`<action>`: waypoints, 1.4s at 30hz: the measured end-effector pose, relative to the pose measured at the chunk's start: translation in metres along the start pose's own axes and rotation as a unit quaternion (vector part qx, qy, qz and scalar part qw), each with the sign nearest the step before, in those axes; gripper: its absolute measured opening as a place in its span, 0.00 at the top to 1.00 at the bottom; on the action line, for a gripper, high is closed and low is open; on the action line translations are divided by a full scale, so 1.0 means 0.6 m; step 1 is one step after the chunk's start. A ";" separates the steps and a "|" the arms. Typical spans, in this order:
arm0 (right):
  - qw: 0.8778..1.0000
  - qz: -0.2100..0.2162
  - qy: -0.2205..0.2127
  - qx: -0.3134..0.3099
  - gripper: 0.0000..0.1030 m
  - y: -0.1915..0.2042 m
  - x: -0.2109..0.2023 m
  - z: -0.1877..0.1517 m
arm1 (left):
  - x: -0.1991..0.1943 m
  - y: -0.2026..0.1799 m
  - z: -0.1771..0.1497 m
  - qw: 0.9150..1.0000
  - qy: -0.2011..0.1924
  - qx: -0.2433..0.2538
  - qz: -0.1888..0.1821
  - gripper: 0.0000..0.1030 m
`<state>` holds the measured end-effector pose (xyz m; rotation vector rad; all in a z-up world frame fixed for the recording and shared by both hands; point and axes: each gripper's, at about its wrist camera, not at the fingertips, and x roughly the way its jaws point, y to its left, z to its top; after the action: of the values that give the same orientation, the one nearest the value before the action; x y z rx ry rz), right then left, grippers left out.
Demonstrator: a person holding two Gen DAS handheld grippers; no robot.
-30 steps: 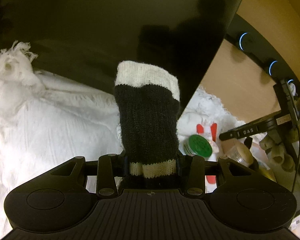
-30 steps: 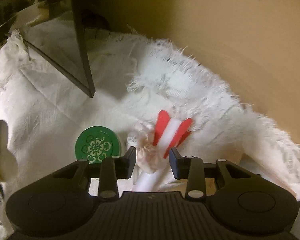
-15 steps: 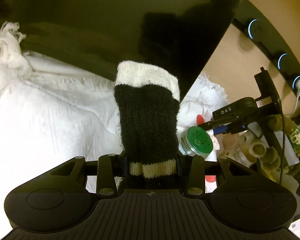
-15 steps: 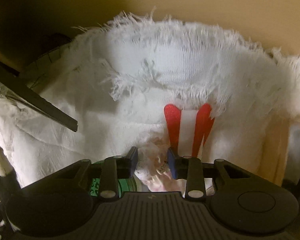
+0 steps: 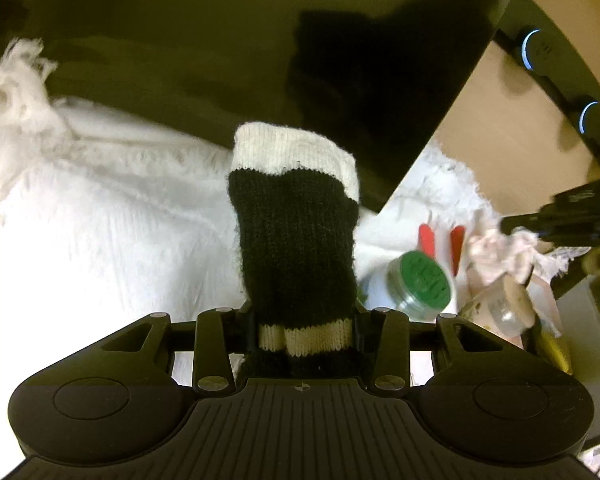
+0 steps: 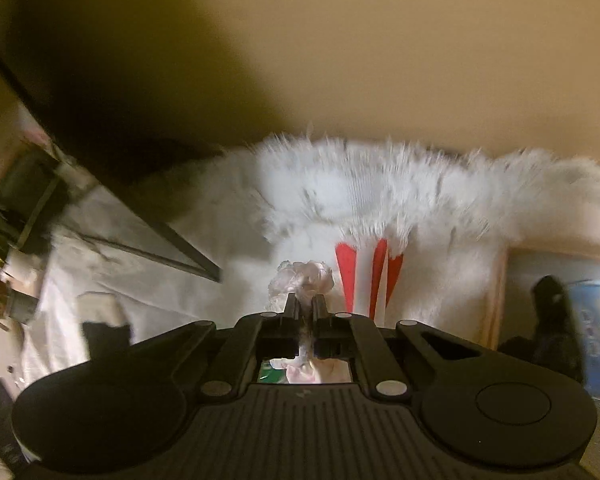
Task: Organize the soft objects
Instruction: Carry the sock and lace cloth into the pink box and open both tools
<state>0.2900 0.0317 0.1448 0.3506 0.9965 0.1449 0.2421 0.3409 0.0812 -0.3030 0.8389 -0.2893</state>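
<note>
Two hand-held grippers work over a rumpled white cloth (image 5: 112,240) with frayed edges, beside a dark glossy panel (image 5: 260,40). The left gripper (image 5: 304,320) is clamped on a black knitted sock (image 5: 296,240) with cream bands; the sock stands up between the fingers, its cream cuff at the top, above the cloth. The right gripper (image 6: 305,308) is pinched fully closed on a small pinkish-white scrap (image 6: 302,280) of crumpled soft material, which bunches above the fingertips and trails down between them; in the left view that scrap hangs in the air just right of a jar with a green lid (image 5: 424,280). A red-and-white striped thing (image 6: 370,276) lies on the cloth just beyond the scrap. The right view is blurred, so finer detail there is lost. Risks, as a judgement: the scrap is thin and frayed, held only by a narrow pinch, so a quick swing could tear it or let it slide free. It hangs near the jar and a second small jar (image 5: 500,308), and a trailing end could snag or tip one. The sock is gripped low, so its upper part may flop and brush the panel.
</note>
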 end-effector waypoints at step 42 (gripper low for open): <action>0.974 -0.159 -0.102 0.127 0.94 -0.358 -0.082 -0.123 | 0.275 -0.538 -0.043 0.954 0.093 0.215 -0.186 0.46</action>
<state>0.1930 -0.1663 0.0717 0.4238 0.8559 -0.3070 0.2850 -0.0202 0.0730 -0.0219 0.8777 -0.8515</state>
